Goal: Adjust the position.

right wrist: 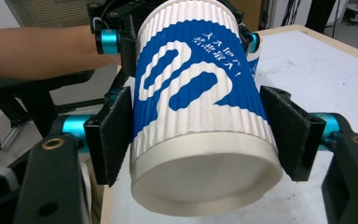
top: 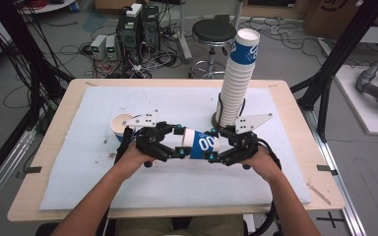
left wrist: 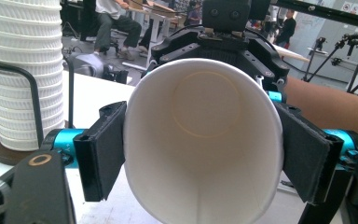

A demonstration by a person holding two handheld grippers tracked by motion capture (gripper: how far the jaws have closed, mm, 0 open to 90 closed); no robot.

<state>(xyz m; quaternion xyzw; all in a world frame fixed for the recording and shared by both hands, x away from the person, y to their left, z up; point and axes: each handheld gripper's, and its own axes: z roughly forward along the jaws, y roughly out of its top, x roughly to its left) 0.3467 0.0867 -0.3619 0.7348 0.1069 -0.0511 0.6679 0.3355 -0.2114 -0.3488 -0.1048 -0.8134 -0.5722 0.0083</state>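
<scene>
A white and blue ribbed paper cup (top: 201, 143) lies level in the air over the white mat (top: 93, 182), held from both ends. My left gripper (top: 179, 141) is shut on its rim end. In the left gripper view I look into the cup's open mouth (left wrist: 200, 140), and both pads (left wrist: 105, 149) press its sides. My right gripper (top: 214, 145) is shut on the base end. In the right gripper view the cup's bottom (right wrist: 205, 182) faces me, with the black pads (right wrist: 289, 135) on either side of the cup.
A tall leaning stack of the same cups (top: 237, 78) stands in a wire holder at the back of the mat, also at the left of the left gripper view (left wrist: 21, 70). A single upright cup (top: 122, 125) stands behind my left hand. A stool (top: 214, 32) is beyond the table.
</scene>
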